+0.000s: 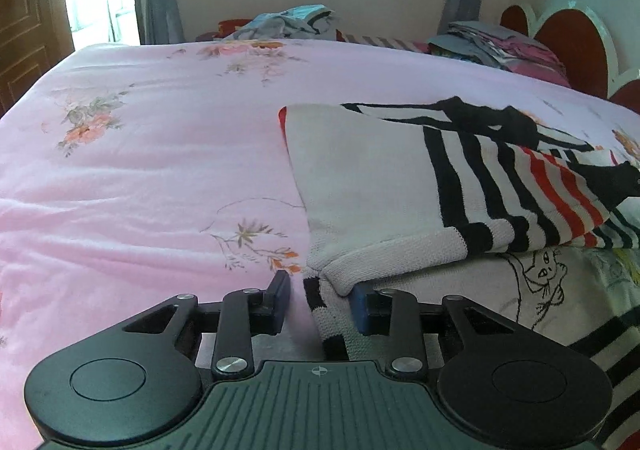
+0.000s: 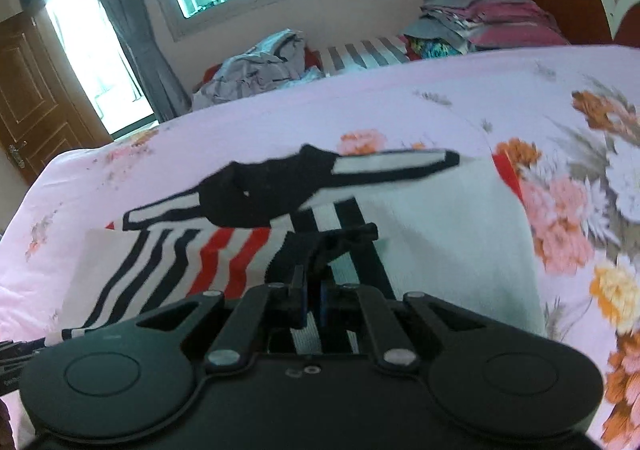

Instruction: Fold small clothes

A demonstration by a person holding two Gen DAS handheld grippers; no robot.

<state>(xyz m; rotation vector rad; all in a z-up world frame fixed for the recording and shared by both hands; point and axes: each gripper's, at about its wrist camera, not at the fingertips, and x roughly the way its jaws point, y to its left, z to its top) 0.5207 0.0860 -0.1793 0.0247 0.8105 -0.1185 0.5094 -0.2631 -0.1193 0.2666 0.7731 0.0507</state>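
Low over the bed [image 1: 140,138], left gripper [image 1: 320,298] fingers parted, right gripper [image 2: 314,290] fingers pinching sweater [image 2: 440,234].

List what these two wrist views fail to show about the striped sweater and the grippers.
- Striped sweater: right side cut off by the left wrist view's edge.
- Right gripper: motion blur and dark fabric hide whether it pinches cloth.
- Left gripper: the knit hem lies between the fingers; contact unclear.
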